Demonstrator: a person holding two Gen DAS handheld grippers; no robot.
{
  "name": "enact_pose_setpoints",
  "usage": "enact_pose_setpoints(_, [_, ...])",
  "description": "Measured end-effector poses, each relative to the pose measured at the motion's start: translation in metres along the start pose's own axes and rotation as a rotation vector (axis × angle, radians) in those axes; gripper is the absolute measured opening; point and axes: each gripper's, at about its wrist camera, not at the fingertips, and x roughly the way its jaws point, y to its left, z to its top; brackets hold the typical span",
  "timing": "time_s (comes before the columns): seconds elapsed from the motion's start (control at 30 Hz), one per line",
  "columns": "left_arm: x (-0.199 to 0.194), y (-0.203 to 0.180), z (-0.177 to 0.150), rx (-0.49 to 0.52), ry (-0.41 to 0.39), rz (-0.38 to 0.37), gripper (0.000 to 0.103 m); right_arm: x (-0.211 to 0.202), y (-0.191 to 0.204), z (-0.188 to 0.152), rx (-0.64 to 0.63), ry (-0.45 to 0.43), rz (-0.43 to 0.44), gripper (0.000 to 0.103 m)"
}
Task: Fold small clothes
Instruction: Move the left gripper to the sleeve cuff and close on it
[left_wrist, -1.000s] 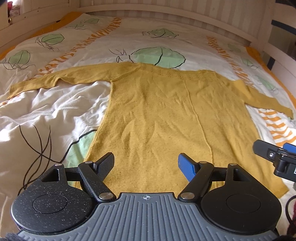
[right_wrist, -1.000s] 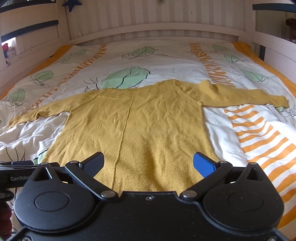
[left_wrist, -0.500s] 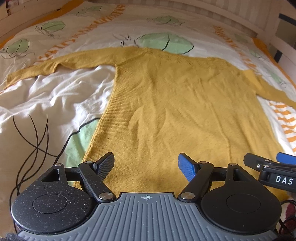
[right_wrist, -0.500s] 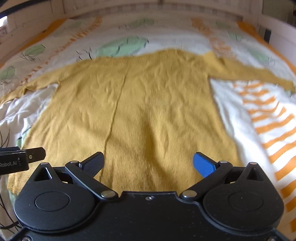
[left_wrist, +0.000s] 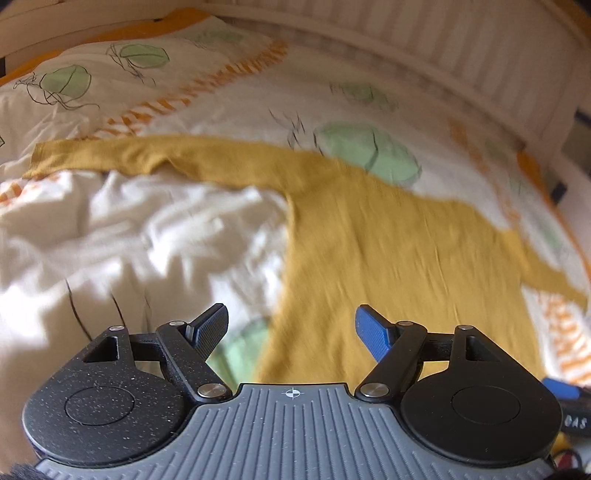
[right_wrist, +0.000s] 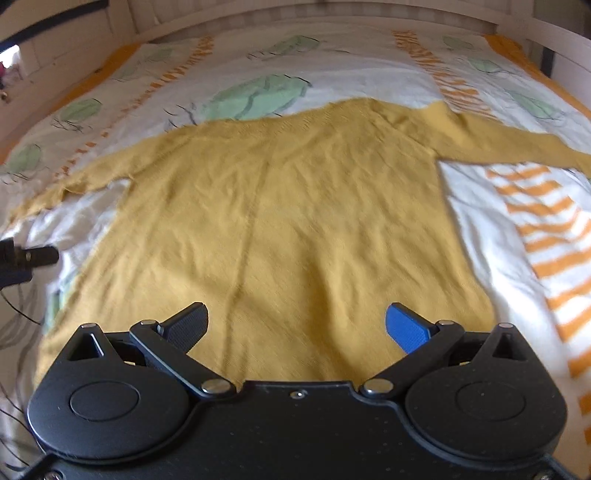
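A mustard-yellow knit sweater lies flat on the bed, hem toward me and both sleeves spread sideways. In the left wrist view the sweater fills the right half, and its left sleeve runs out over the white duvet. My left gripper is open and empty, hovering over the sweater's lower left edge. My right gripper is also open and empty above the middle of the hem. The left gripper's tip shows at the left edge of the right wrist view.
The duvet is white and rumpled, printed with green leaves and orange stripes. A pale wooden slatted bed frame rings the far side and right side. A striped patch lies right of the sweater.
My left gripper has swung to the left, so the sweater's left edge and sleeve now sit ahead of it. My right gripper came lower and closer over the hem. Both stayed open.
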Motion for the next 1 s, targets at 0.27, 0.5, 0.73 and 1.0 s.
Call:
enact_pose_setpoints(0.27, [0.008,0.082,0.071,-0.034,-0.074,0.123,0.075,0.021,0.023,0.036,0.041,0.01,0.239,0.103])
enact_pose_setpoints(0.5, [0.018,0.173,0.125,-0.137,-0.103,0.254,0.075,0.037,0.052,0.066,0.045,-0.011,0.341,0.103])
enact_pose_setpoints(0.73, [0.051,0.254,0.139,-0.262,-0.019,0.303,0.074,0.046,0.073,0.078,-0.031,-0.007,0.329,0.103])
enact_pose_setpoints(1.0, [0.085,0.288,0.132,-0.291,0.062,0.27,0.071,0.056,0.075,0.077,-0.021,0.015,0.325,0.103])
